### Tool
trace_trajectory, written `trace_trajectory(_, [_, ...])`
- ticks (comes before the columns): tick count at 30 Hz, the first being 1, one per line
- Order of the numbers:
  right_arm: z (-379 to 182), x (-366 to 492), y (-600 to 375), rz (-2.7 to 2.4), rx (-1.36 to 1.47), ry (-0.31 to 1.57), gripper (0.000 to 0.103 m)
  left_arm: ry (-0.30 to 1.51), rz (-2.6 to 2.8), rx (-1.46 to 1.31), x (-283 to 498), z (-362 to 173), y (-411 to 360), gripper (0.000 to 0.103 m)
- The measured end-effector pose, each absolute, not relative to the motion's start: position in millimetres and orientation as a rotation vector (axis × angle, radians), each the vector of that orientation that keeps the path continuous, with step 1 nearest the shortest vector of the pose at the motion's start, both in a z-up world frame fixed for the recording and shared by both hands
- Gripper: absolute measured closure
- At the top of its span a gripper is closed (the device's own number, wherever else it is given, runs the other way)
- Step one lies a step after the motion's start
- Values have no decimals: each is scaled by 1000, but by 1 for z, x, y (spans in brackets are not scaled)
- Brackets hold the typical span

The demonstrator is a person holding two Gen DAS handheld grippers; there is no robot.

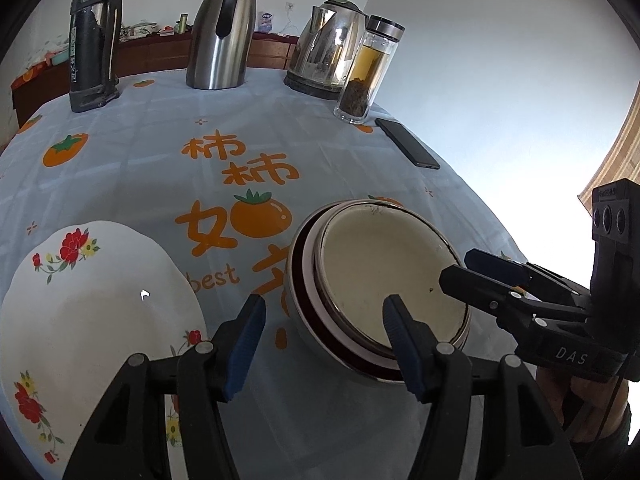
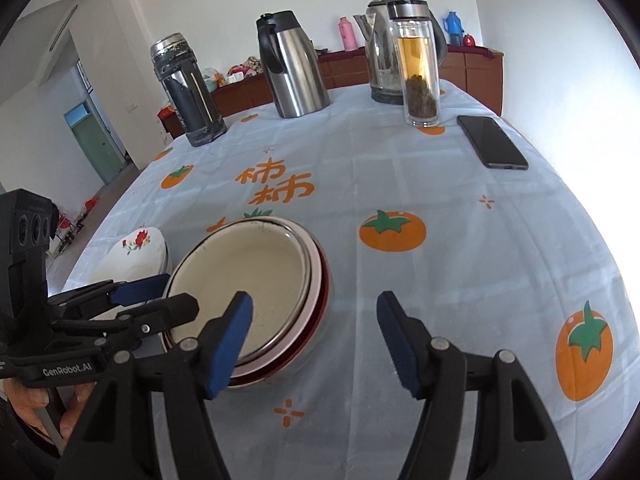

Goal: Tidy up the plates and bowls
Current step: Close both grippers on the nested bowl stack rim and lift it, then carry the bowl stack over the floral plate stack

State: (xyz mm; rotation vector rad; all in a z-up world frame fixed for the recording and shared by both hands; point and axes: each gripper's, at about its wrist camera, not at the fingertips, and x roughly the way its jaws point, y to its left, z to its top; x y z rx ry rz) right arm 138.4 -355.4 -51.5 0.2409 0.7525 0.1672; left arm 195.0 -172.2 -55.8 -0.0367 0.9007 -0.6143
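Left wrist view: left gripper (image 1: pixel 324 344) hovers low over the table (image 1: pixel 140 128), jaws spread wide and holding nothing.
Stacked bowls (image 1: pixel 384 280): a cream-lined enamel bowl nested in a red-and-white one, standing on the cloth ahead and to the right — the right finger overlaps the near rim, though contact cannot be told.
Flowered plate (image 1: pixel 96 312): white with red blossoms, lying to the left, apart from the stack.
Right gripper (image 1: pixel 480 276): reaches in from the right edge, its tips over the bowl's interior; jaws parted with nothing between them.
Far side: black thermos (image 1: pixel 94 40), steel carafe (image 1: pixel 224 32), electric kettle (image 1: pixel 328 48), glass tea bottle (image 1: pixel 368 68), phone (image 1: pixel 408 142).

Right wrist view: right gripper (image 2: pixel 316 336) has jaws wide apart, empty, above bare cloth just right of the stacked bowls (image 2: pixel 256 284).
Left gripper (image 2: pixel 160 300): comes in from the left — jaws parted, nothing gripped, tips at the stack's left rim.
Flowered plate (image 2: pixel 136 256): beyond the left gripper, beside the bowls.
Table (image 2: pixel 460 280): persimmon-print cloth; phone (image 2: pixel 492 142) and tea bottle (image 2: pixel 418 64) at the far right.
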Motion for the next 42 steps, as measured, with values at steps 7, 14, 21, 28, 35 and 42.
trace_trajectory(7, [-58, 144, -349, 161, 251, 787, 48, 893, -614, -28, 192, -59, -178, 40])
trace_trajectory(14, [-65, 150, -344, 143, 254, 810, 71, 893, -607, -20, 188, -64, -184, 41])
trace_trajectory(21, [-64, 153, -346, 145, 270, 834, 79, 871, -569, -24, 186, -59, -179, 49])
trace_trajectory(28, [-64, 156, -346, 146, 255, 846, 81, 844, -549, 31, 181, -57, -185, 52])
trace_trajectory(35, [-52, 159, -337, 165, 195, 865, 81, 867, -497, 2, 190, -58, -172, 66])
trace_trajectory(42, [-36, 172, -335, 203, 159, 911, 82, 878, -533, -77, 190, -47, -160, 67])
